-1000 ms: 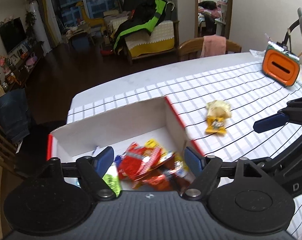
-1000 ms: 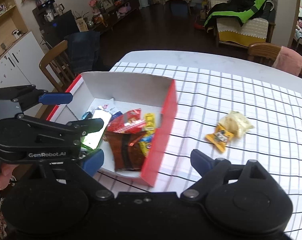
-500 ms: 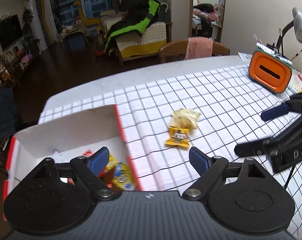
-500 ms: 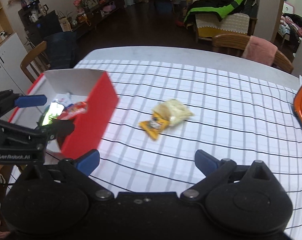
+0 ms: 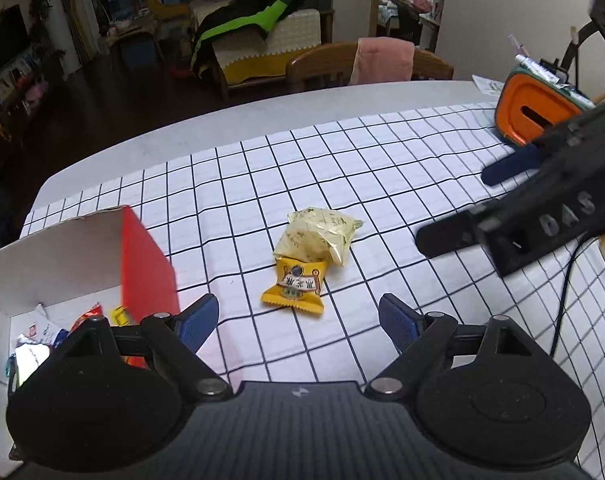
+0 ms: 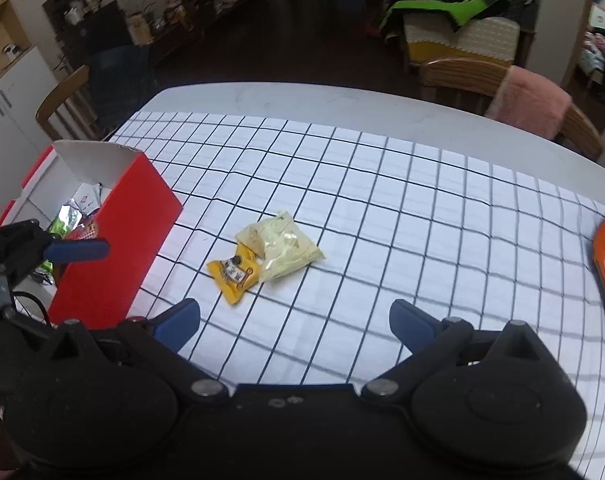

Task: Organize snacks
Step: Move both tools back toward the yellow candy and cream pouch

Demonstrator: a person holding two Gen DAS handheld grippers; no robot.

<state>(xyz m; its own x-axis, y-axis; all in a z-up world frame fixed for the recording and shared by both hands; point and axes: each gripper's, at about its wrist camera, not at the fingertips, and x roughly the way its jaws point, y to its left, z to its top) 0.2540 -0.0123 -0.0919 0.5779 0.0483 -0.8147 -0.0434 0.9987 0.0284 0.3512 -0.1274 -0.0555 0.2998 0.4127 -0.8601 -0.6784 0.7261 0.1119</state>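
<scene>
on the checked table, both grippers' jaws are gaping empty; the orange snack packet (image 5: 294,285) and pale yellow packet (image 5: 316,238) are overlapping, risking a double pickup.

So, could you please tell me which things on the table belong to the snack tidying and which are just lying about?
Part of the job:
- orange snack packet
- pale yellow snack packet
- red box already holding snacks
- left gripper and right gripper, both open and empty

Just lying about:
- orange pen holder
- checked tablecloth
</scene>
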